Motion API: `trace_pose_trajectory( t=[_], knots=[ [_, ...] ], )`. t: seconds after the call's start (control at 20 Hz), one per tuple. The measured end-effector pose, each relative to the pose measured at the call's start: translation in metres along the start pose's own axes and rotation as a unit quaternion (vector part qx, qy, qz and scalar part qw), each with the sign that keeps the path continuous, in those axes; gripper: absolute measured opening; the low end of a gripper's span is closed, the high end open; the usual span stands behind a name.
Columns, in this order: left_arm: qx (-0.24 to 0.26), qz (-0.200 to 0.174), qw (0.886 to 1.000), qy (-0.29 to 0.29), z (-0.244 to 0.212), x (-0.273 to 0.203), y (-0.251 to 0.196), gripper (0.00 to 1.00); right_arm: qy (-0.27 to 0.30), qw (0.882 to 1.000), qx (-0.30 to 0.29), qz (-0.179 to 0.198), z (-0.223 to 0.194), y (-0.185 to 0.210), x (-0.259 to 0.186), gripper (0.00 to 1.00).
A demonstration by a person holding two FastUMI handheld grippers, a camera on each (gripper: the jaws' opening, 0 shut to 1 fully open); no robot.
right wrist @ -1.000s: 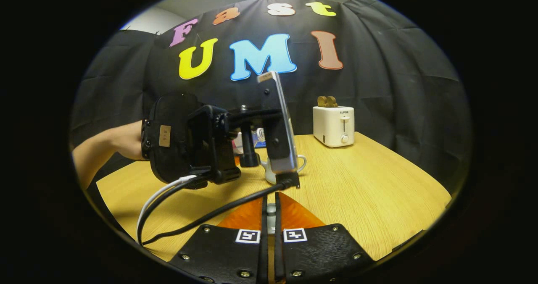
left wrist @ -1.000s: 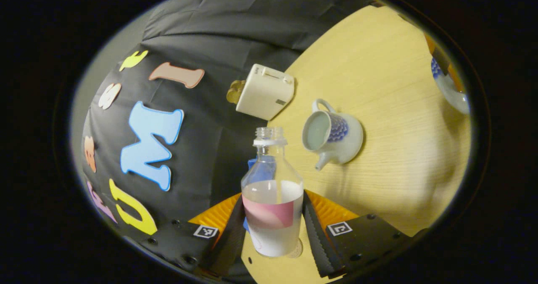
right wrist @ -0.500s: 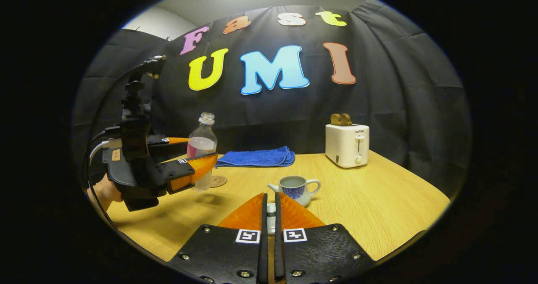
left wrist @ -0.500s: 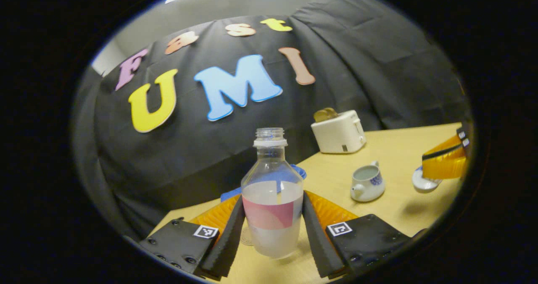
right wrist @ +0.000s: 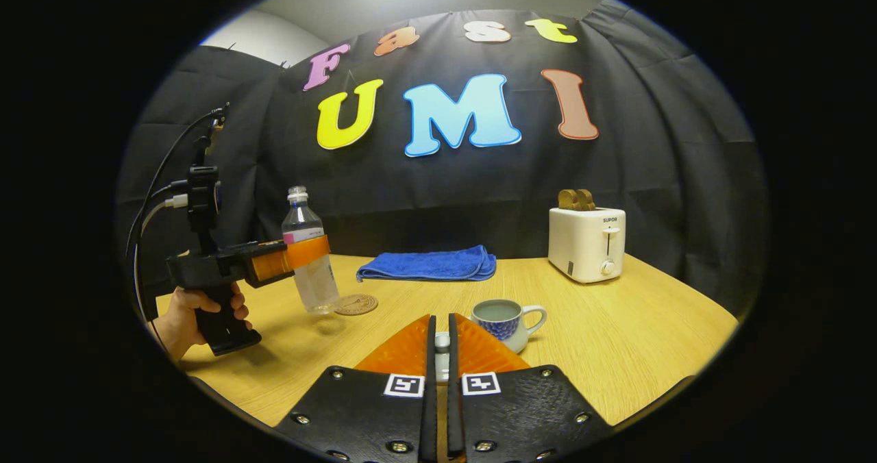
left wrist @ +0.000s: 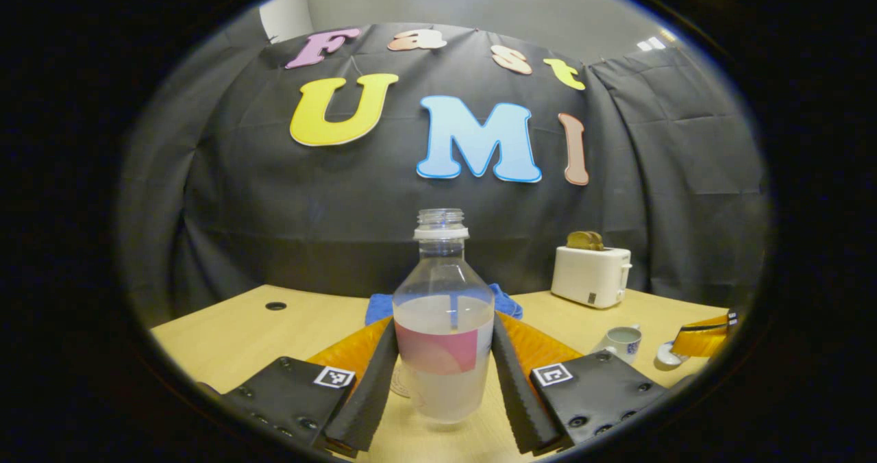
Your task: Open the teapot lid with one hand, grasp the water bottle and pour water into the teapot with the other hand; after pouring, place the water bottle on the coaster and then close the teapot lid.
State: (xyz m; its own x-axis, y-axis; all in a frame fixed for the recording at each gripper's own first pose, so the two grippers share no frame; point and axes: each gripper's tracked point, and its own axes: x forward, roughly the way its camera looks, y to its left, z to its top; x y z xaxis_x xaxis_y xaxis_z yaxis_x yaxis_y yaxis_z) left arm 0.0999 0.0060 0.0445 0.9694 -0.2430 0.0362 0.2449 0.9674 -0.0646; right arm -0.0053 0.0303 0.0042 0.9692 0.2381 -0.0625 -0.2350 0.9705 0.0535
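In the left gripper view my left gripper (left wrist: 443,329) is shut on a clear, uncapped water bottle (left wrist: 443,312), upright and about half full. In the right gripper view that bottle (right wrist: 310,257) hangs slightly tilted just left of the round coaster (right wrist: 355,304), its base a little above the table, with the left gripper (right wrist: 291,257) around its label. The white-and-blue teapot (right wrist: 503,318) stands open with water inside, right in front of my right gripper (right wrist: 442,320). The right gripper is shut on the lid's knob (right wrist: 442,343). The lid (left wrist: 668,355) hangs under it beside the teapot (left wrist: 623,343).
A folded blue towel (right wrist: 428,264) lies at the back of the wooden table (right wrist: 637,353). A white toaster (right wrist: 587,242) with toast stands at the back right. A hand (right wrist: 195,312) holds the left gripper's handle at the table's left edge.
The left gripper has swung the bottle from tilted over the teapot back to upright and carried it left to the coaster. The right gripper has kept its hold on the lid.
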Motion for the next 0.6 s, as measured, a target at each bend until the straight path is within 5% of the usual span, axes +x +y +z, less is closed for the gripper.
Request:
trace_pose_trajectory(
  t=[0.6],
  knots=[
    [-0.023,0.047,0.998,0.035,-0.045,0.077,0.039,0.84,-0.002,1.0,0.004,-0.002,-0.003,-0.008,0.006,0.06]
  ],
)
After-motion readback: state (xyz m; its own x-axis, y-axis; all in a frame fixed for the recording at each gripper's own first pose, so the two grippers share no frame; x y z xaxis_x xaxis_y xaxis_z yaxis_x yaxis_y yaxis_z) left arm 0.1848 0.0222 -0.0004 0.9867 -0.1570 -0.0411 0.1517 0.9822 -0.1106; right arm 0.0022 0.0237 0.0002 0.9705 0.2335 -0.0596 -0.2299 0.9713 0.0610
